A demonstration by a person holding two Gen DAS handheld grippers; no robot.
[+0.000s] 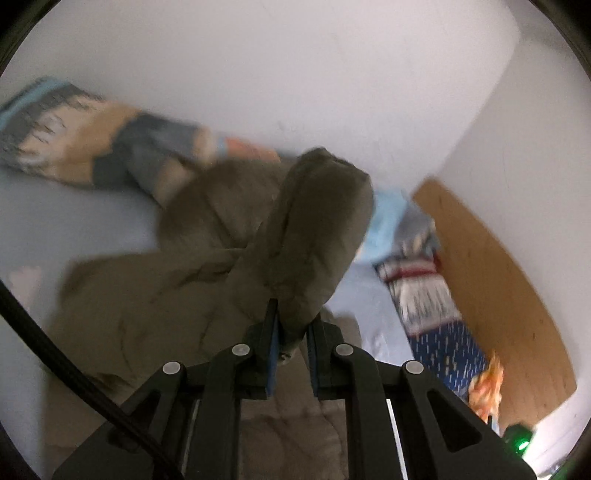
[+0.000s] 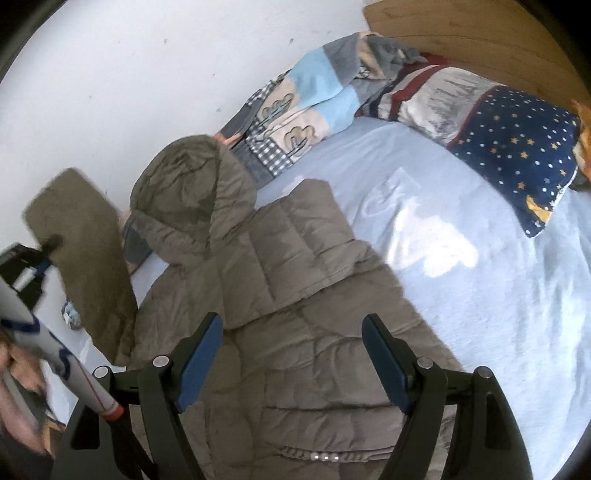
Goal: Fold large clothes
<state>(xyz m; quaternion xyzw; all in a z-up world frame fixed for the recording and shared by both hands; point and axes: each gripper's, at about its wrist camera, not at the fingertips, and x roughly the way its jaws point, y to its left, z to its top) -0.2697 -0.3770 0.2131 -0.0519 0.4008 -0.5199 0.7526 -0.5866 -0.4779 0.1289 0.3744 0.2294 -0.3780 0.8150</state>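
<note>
A grey-brown quilted hooded jacket (image 2: 288, 280) lies on the light blue bed sheet (image 2: 461, 258), its hood (image 2: 192, 192) toward the wall. My left gripper (image 1: 291, 328) is shut on one sleeve (image 1: 314, 229) and holds it lifted above the jacket body (image 1: 147, 302). That raised sleeve (image 2: 81, 251) shows in the right wrist view at the left, with the left gripper (image 2: 48, 243) on it. My right gripper (image 2: 293, 332) is open and empty, hovering over the jacket's middle. The other sleeve lies folded across the front.
A patchwork blanket (image 2: 306, 103) lies against the white wall. A star-patterned pillow (image 2: 517, 147) rests at the wooden headboard (image 2: 461, 26). A black cable (image 1: 55, 354) crosses the left wrist view. The person's striped sleeve (image 2: 55, 350) is at the left.
</note>
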